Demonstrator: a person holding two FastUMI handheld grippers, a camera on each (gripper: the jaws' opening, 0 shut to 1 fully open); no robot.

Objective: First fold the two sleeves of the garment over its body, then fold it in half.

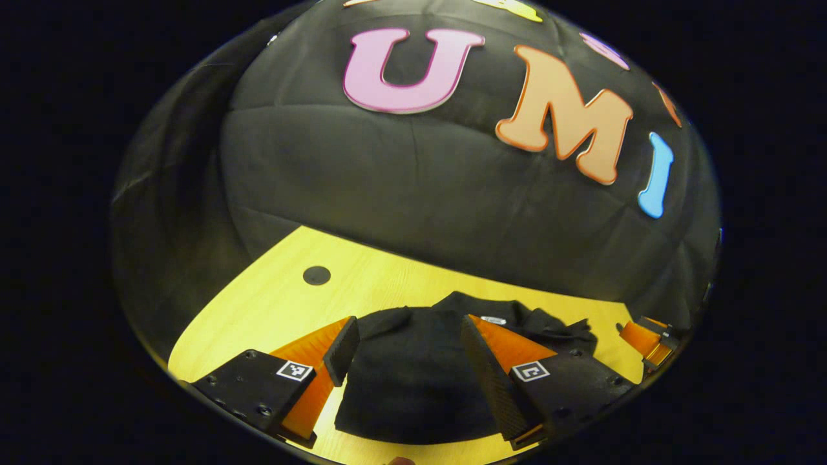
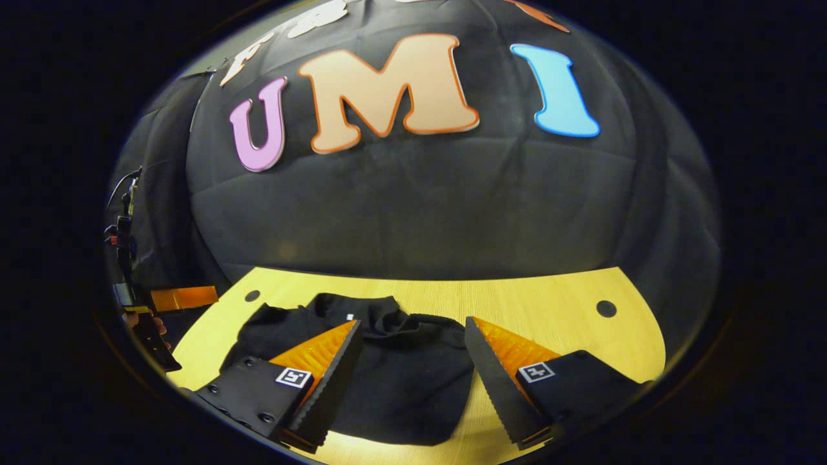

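- The black garment (image 1: pixel 413 381) is lying bunched on the yellow table (image 1: pixel 271 303).
- The left gripper (image 1: pixel 407 361) is hanging wide open over it.
- The right gripper (image 2: pixel 410 368) is hanging wide open too.

The left gripper (image 1: pixel 407 361) has two wedge-shaped fingers (image 1: pixel 488 371) with orange sides and black ridged pads. Each sits on a black block with small screws and a square black-and-white marker. The right gripper (image 2: pixel 410 374) looks the same: orange-sided fingers (image 2: pixel 497 381), black toothed pads, screwed black blocks, square markers.
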